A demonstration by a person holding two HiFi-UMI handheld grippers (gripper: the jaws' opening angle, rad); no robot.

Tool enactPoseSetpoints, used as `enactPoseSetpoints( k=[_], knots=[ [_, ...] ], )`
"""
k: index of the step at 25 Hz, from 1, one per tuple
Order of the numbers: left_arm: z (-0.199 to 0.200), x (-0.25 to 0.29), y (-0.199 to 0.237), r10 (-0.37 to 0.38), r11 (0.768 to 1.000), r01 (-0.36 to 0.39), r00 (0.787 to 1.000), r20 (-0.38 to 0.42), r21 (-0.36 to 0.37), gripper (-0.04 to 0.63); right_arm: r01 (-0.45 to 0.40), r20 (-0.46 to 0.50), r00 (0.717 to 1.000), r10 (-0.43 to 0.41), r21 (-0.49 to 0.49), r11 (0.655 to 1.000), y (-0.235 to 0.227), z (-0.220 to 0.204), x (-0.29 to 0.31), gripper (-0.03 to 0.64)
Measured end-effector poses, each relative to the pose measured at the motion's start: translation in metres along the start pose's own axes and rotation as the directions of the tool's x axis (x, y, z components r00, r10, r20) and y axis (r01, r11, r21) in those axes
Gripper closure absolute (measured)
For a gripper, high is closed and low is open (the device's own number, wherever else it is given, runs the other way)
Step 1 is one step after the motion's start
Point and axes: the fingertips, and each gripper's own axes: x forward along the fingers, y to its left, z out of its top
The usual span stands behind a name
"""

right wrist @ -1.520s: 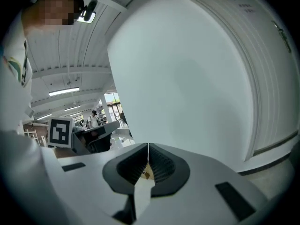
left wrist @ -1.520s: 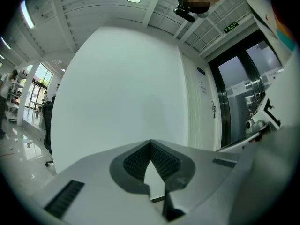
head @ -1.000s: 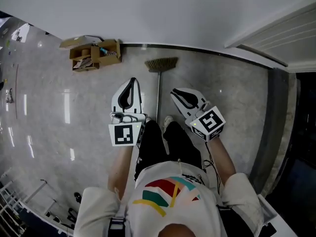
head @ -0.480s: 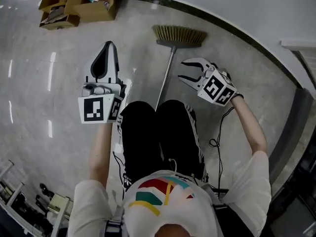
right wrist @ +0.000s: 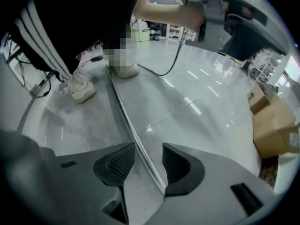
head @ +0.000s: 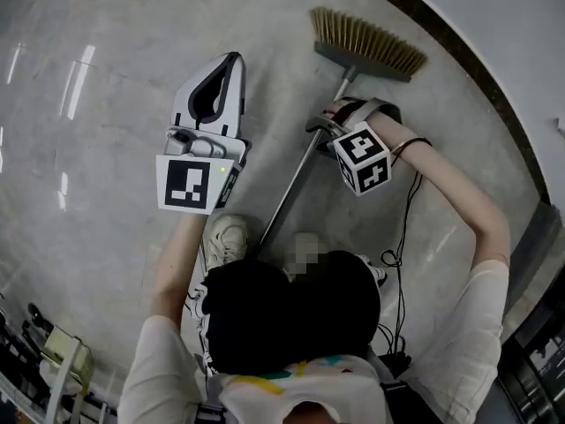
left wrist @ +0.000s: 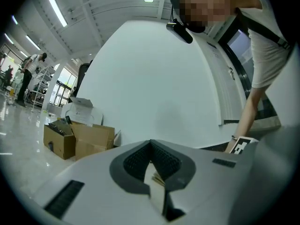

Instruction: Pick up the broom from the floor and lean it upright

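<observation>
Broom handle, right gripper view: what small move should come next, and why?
Probably close the right gripper on the broom handle. In the right gripper view the handle runs between its open jaws, not yet pinched, and the broom lies flat on the floor. The left gripper is shut, off to the side, holding nothing.

right gripper point(right wrist: 149, 161): lowered, fingers point(right wrist: 119, 165) opened astride broom handle point(head: 294, 182) | left gripper point(head: 229, 60): lowered
</observation>
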Motion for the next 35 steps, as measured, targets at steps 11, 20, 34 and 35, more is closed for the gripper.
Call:
enactPoseSetpoints(
  k=[11,20,34,35],
  knots=[
    [-0.046,-0.020,-0.042,-0.046,0.999,0.046,0.997,-0.054,0.003,0.549,-0.017,-0.160,0.987,-0.034,-0.307,0.952,0.020,-0.019,0.031,0.437],
    [-0.043,-0.007,-0.035,-0.049,0.998,0.051,0.996,-0.078,0.030,0.550,-0.106,-0.263,0.963,0.060,-0.167,0.980,0.029,-0.050,0.026,0.511],
    [-0.011,0.051,-0.054,-0.165,0.981,0.172,0.983,-0.082,0.086,0.549,-0.001,-0.322,0.939,0.125,0.359,0.933,0.145,-0.150,-0.061,0.511],
    [-0.004,0.054,-0.056,-0.180,0.977,0.187,0.980,-0.081,0.100,0.549,0.030,-0.323,0.939,0.114,0.410,0.912,0.149,-0.159,-0.070,0.514]
  ],
)
